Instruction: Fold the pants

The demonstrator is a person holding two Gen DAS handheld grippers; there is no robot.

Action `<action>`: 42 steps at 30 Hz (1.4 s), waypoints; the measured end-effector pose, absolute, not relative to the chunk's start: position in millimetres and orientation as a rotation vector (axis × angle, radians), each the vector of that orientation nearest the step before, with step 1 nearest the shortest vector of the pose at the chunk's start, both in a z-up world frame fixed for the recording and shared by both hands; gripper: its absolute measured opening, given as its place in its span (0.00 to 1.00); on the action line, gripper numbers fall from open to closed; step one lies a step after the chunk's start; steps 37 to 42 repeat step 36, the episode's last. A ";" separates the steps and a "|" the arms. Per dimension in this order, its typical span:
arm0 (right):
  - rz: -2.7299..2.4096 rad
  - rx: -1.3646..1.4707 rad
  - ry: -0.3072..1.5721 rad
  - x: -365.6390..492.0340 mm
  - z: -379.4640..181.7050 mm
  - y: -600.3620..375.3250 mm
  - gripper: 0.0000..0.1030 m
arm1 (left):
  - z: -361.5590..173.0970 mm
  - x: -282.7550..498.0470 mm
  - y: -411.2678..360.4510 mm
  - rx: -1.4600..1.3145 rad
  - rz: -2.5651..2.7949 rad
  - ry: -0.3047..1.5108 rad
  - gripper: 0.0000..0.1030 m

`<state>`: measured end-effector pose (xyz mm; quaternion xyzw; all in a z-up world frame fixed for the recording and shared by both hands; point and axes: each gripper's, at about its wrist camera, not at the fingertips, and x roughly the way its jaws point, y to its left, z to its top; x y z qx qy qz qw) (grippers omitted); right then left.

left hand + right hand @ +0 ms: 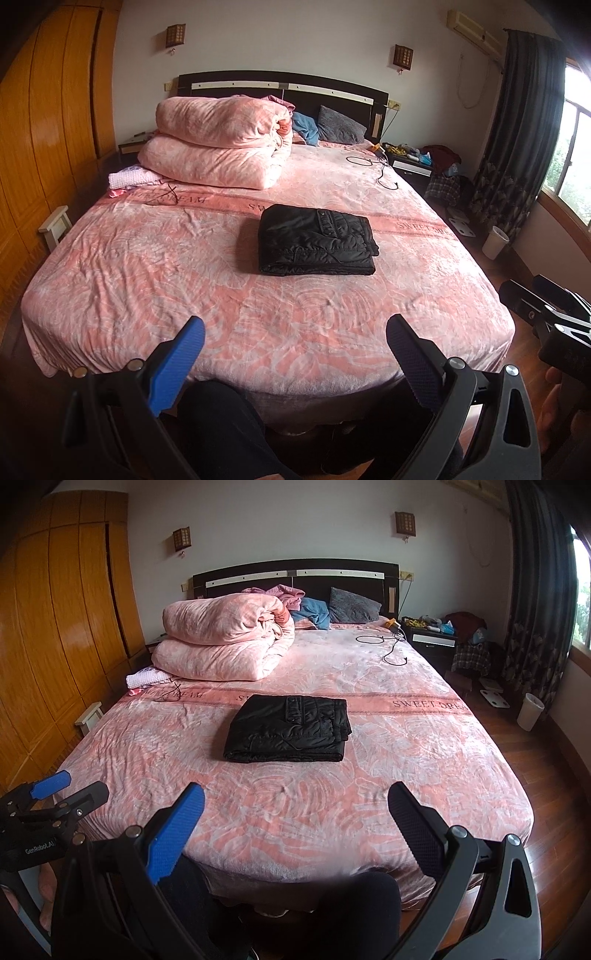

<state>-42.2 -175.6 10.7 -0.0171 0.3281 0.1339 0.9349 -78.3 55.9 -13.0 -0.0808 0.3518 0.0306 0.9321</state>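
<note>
Black quilted pants (316,240) lie folded in a flat rectangle on the middle of the pink bed (184,266); they also show in the right wrist view (290,729). My left gripper (295,332) is open and empty, held back at the foot of the bed, well short of the pants. My right gripper (295,808) is open and empty too, also at the foot of the bed. Each gripper shows at the edge of the other's view: the right one (546,314), the left one (70,790).
A folded pink duvet (218,147) is stacked at the head left, with pillows (340,125) behind. A black cable (376,168) lies at the bed's far right. A wooden wardrobe (44,122) stands left; nightstand (413,166), white bin (495,242) and curtain right. The person's legs (221,432) are below.
</note>
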 end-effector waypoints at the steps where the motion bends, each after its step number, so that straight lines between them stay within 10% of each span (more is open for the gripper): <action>1: 0.274 -0.035 0.670 -41.4 10.9 -175.5 0.97 | -14.1 -77.7 56.3 -0.169 0.066 0.721 0.96; 42: 0.274 -0.040 0.675 -28.5 8.5 -173.7 0.97 | -10.7 -68.6 57.2 -0.132 0.092 0.702 0.96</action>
